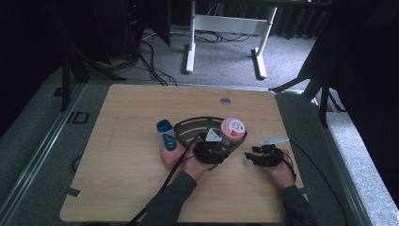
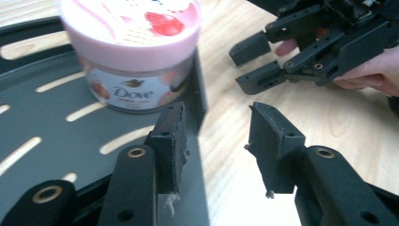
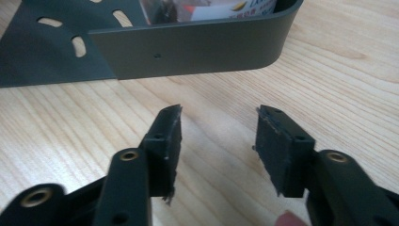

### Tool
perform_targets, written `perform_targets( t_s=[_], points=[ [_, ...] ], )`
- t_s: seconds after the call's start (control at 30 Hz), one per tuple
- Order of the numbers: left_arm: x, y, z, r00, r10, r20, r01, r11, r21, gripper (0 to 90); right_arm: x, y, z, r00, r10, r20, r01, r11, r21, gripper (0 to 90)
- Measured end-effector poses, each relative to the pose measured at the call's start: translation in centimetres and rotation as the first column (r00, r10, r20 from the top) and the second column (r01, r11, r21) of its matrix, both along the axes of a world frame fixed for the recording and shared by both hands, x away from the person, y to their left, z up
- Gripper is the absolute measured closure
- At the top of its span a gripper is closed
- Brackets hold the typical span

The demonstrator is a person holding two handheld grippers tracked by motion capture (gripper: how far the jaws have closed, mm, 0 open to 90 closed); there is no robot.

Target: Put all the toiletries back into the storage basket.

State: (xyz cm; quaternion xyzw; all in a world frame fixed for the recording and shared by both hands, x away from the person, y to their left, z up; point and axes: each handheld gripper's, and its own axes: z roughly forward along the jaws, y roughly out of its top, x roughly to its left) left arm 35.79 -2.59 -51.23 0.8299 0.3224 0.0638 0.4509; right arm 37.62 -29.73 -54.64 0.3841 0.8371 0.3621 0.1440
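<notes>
A dark grey slotted tray (image 1: 188, 127) (image 2: 47, 122) (image 3: 197, 47) lies on the wooden table (image 1: 127, 188). In its right corner stands a pink-lidded Dove jar (image 1: 233, 127) (image 2: 131, 47). A pink bottle with a blue cap (image 1: 165, 139) rests just left of the tray. My left gripper (image 1: 211, 143) (image 2: 216, 127) is open at the tray's front right. One jaw is over the tray floor and the other over the wood. The tray's wall runs between them with no pad pressing on it. My right gripper (image 1: 251, 155) (image 2: 237, 68) (image 3: 219, 127) is open over bare wood, facing the tray's outer wall.
A round hole (image 1: 225, 100) sits near the table's far edge. Beyond the table, white desk legs (image 1: 190, 47) and cables lie on the grey carpet. Bare wood stretches to the left and in front of the tray.
</notes>
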Motion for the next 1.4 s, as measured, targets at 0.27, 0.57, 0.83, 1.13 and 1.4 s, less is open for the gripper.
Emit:
perform_targets(
  t_s=[0.27, 0.57, 0.83, 1.13, 1.4],
  points=[
    [-0.9, 0.5, 0.2, 0.9997, -0.026, -0.004, 0.026, 0.9996, 0.014, 52.6, -0.9, 0.8, 0.2, 0.9991, -0.009, 0.041, 0.011, 0.999, -0.043, 44.1],
    [-2.2, 2.0, 1.1, 0.999, -0.038, 0.022, 0.037, 0.9988, 0.031, 54.9, -0.9, 1.1, -0.4, 0.9985, -0.023, 0.05, 0.025, 0.999, -0.034, 41.3],
    [-2.6, 3.1, 1.4, 0.9978, -0.049, 0.045, 0.048, 0.9984, 0.03, 56.8, -1.4, 1.4, -0.8, 0.9979, -0.027, 0.058, 0.029, 0.999, -0.034, 40.7],
    [-3.5, 4.1, 2.2, 0.995, -0.055, 0.083, 0.052, 0.9982, 0.03, 60.5, -1.5, 1.6, -1.1, 0.9988, -0.017, 0.047, 0.018, 1.0, -0.017, 37.0],
    [-3.9, 4.8, 1.9, 0.9947, -0.073, 0.072, 0.071, 0.9969, 0.034, 59.3, -1.5, 1.6, -1.2, 0.9985, -0.02, 0.051, 0.02, 1.0, -0.008, 33.5]
  ],
)
